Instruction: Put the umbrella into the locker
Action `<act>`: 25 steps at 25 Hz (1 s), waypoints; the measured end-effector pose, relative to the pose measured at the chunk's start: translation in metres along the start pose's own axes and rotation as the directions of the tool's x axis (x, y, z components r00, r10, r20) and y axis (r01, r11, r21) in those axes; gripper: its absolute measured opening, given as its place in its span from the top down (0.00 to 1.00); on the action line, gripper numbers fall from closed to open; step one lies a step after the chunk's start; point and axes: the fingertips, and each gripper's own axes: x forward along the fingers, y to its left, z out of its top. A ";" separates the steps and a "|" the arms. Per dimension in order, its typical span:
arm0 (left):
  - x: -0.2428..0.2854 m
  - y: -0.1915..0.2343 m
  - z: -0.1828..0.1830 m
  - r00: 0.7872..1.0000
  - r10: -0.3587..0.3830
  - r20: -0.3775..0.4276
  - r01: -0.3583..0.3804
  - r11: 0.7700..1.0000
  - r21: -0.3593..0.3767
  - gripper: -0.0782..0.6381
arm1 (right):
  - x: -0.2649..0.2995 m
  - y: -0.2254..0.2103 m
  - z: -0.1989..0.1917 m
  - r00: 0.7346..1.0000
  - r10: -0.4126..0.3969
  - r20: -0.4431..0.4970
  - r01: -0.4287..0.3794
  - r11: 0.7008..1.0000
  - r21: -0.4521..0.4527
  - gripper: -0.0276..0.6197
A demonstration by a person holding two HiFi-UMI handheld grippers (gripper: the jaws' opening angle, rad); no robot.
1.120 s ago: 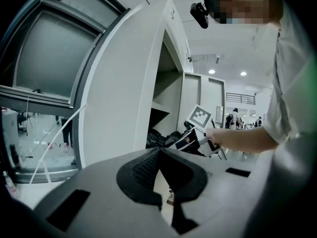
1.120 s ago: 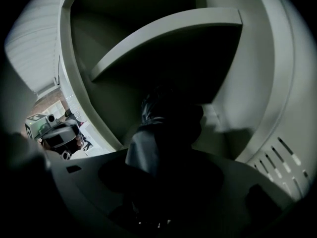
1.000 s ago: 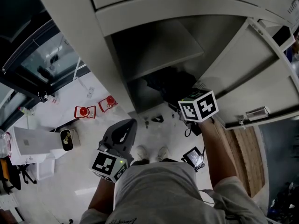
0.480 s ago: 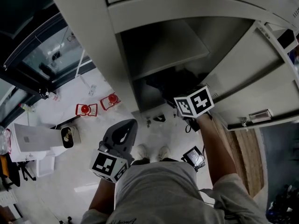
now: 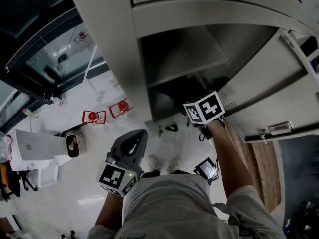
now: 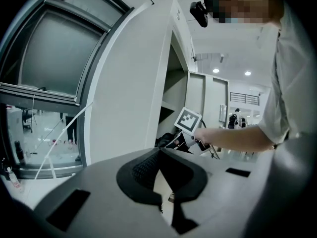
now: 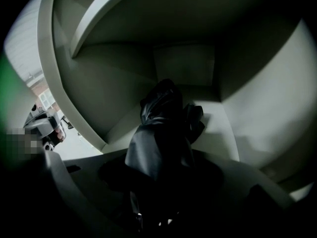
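Note:
A black folded umbrella (image 7: 161,133) sticks out from between the jaws of my right gripper (image 7: 159,185), which is shut on its near end. The far end reaches into the lower compartment of the grey locker (image 7: 215,128). In the head view the right gripper (image 5: 192,108), under its marker cube, is at the mouth of that compartment, and the umbrella (image 5: 178,91) shows as a dark mass inside. My left gripper (image 5: 130,143) hangs by the person's waist, away from the locker. Its jaws are shut with nothing in them. The left gripper view shows the left gripper (image 6: 161,155) and, beyond it, the right gripper (image 6: 181,140).
The locker door (image 5: 271,83) stands open to the right. A shelf (image 5: 184,54) roofs the lower compartment. On the pale floor to the left are two red objects (image 5: 92,117), a white box (image 5: 35,151) and a glass wall (image 5: 55,59). A small black device (image 5: 206,168) hangs by the right arm.
My right gripper has sunk a little further into the locker's mouth with the umbrella. The left gripper has kept still. The head view has shifted slightly.

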 end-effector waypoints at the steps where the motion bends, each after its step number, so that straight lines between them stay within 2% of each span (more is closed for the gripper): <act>1: 0.000 0.000 -0.001 1.000 -0.001 -0.002 0.001 1.000 -0.001 0.87 | 0.001 0.000 -0.001 1.000 -0.002 -0.006 0.002 1.000 -0.005 0.59; 6: -0.001 -0.001 -0.008 0.998 -0.011 -0.068 0.011 1.000 -0.003 0.87 | 0.003 0.001 -0.002 1.000 -0.015 -0.023 0.014 0.999 -0.045 0.59; 10: 0.003 -0.001 -0.001 1.000 -0.010 -0.010 0.010 1.000 -0.009 0.87 | 0.004 0.001 -0.003 0.999 -0.022 -0.029 0.020 0.997 -0.069 0.58; 17: 0.000 -0.001 -0.007 0.999 -0.024 -0.027 0.024 0.999 -0.024 0.87 | 0.001 0.007 -0.002 1.000 0.023 0.004 -0.022 0.998 -0.057 0.55; 25: 0.000 -0.004 -0.011 0.999 -0.038 -0.032 0.036 0.999 -0.033 0.87 | -0.016 0.007 -0.003 0.998 0.029 0.055 -0.027 0.999 -0.035 0.55</act>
